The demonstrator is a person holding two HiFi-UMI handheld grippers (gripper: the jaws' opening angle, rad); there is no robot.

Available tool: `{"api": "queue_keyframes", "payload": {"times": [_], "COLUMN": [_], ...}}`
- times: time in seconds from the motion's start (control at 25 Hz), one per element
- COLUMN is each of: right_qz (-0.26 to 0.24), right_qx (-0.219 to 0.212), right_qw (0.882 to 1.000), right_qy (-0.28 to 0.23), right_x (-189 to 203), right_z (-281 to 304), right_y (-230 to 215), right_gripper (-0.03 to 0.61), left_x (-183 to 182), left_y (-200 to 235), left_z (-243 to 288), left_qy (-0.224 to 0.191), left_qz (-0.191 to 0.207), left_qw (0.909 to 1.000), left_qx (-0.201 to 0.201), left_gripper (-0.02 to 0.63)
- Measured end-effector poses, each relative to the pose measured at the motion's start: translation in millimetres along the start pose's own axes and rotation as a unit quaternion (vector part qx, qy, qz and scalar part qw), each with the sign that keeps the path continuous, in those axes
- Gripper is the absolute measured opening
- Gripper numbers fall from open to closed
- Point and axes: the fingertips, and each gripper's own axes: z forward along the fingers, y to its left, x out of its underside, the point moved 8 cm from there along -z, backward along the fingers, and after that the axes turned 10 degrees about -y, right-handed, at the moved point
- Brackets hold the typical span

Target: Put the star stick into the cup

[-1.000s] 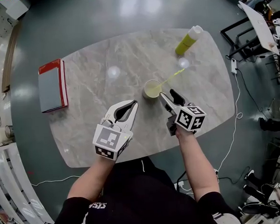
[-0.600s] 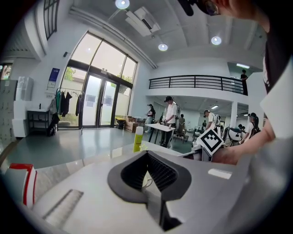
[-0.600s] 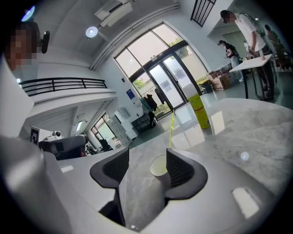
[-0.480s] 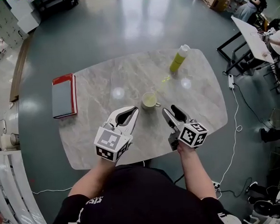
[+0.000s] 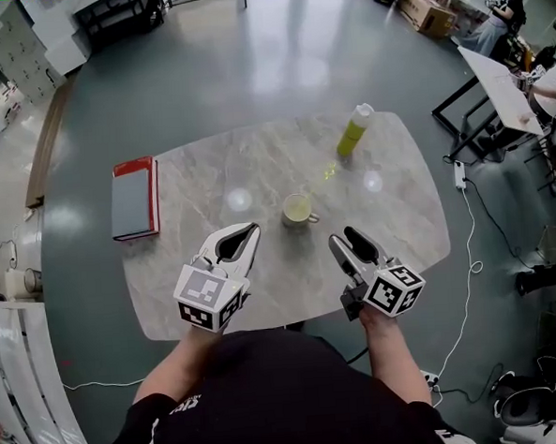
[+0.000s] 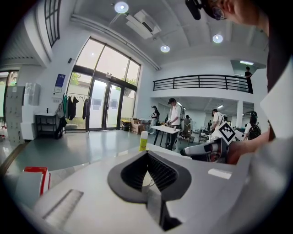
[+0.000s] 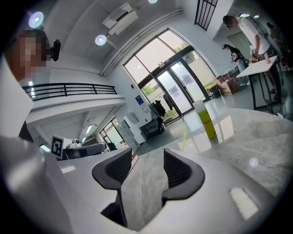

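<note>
A pale cup (image 5: pixel 298 209) stands mid-table, and the thin yellow-green star stick (image 5: pixel 328 172) leans out of it toward the far right. The stick (image 7: pixel 184 139) also shows in the right gripper view, beyond the jaws. My right gripper (image 5: pixel 347 239) hovers near the table's front edge, to the right of the cup and short of it. Its jaws are closing, still apart, with nothing between them (image 7: pixel 144 167). My left gripper (image 5: pixel 251 229) is shut and holds nothing (image 6: pixel 147 154). It sits to the left of the cup and short of it.
A yellow bottle (image 5: pixel 354 130) stands at the table's far right, also seen in the right gripper view (image 7: pixel 207 121). A grey book with a red edge (image 5: pixel 134 198) lies at the table's left end. Folding tables, cables and people stand around the room.
Both grippers have drawn back from the cup toward the table's front edge. The right gripper's jaws stand a little narrower than before. The stick stays in the cup.
</note>
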Motion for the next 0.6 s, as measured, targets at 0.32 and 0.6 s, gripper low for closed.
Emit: {"api": "queue_keyframes", "payload": {"times": [0.32, 0.6], "right_qz": [-0.031, -0.077], "right_qx": [-0.036, -0.067], "right_qw": [0.998, 0.994], "right_qy": [-0.033, -0.026], "right_x": [-26.8, -35.3], "right_z": [-13.7, -25.0], "right_y": [43.4, 73.0], "right_gripper": [0.149, 0.11], "left_x": [-13.6, -26.6], "left_y": [-5.8, -19.2], "left_z": [-15.7, -29.3], "left_qy": [-0.007, -0.012], "left_qz": [-0.002, 0.0], "left_qw": [1.0, 0.9998], "left_qx": [0.002, 0.017], "left_gripper": [0.003, 0.003]}}
